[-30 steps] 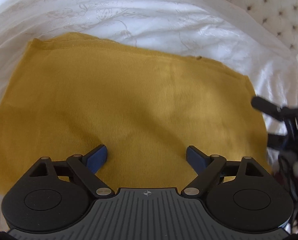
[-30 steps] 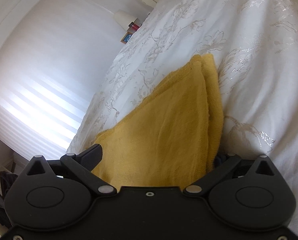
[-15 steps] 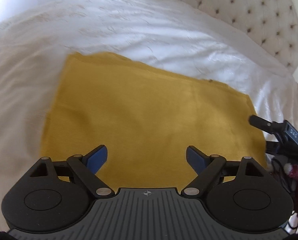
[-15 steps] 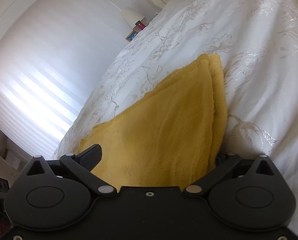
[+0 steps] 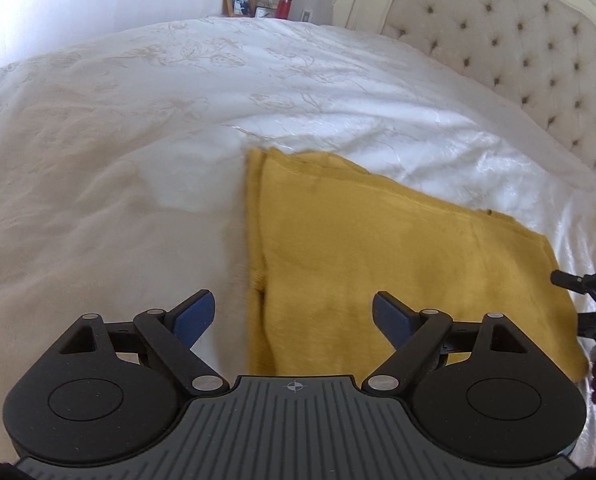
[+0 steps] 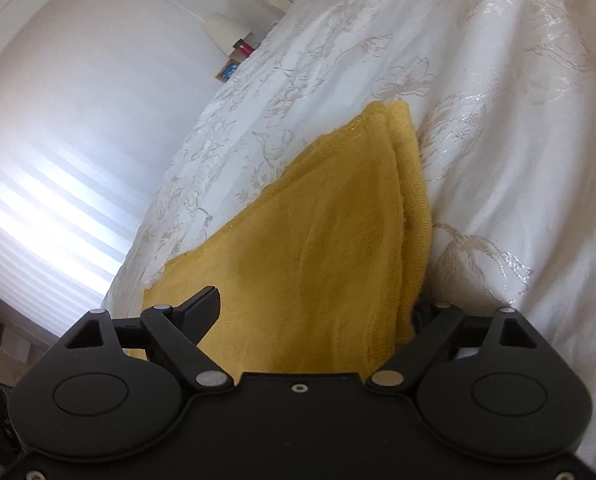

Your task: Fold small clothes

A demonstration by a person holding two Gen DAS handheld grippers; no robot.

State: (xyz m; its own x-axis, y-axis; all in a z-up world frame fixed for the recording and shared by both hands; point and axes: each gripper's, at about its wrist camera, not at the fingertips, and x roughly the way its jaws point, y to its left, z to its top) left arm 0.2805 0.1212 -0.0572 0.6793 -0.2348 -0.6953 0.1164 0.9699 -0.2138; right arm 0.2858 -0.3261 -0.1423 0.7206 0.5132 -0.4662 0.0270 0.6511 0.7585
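**Inspection: mustard cloth, partly folded, both tools standing off**

Item under inspection: one mustard-yellow cloth (image 5: 397,264), lying flat on the white embroidered bedspread (image 5: 138,160), toward the near edge of the bed and below the tufted headboard (image 5: 517,52). It is already doubled: stacked layers show along its left edge in the left wrist view, and two offset edges run up to the far corner in the right wrist view.

Left gripper (image 5: 294,312): jaws wide apart and empty. It straddles the cloth's left edge, one blue pad over the bedspread, the other over the cloth; whether either pad touches cannot be told.

Right gripper (image 6: 317,312): its jaws have just been closing by a small amount but stand well apart. The cloth's near right part lies between them. One finger (image 6: 202,312) rests over the top face; the other is tucked at or under the layered right edge and mostly hidden. No pinch on the fabric is evident.

Handling assessment: the cloth appears a light, soft, loosely woven knit with no stiffness. It should drape and sag wherever unsupported, and the layers look liable to slide apart if only the top one is taken. The satin-like bedspread is probably slippery, so the whole piece may drift when dragged.

Recommended hold: at the corners of one short edge, one tool per corner, gathering every layer in the bite. Avoid mid-panel grips, which would bunch the cloth
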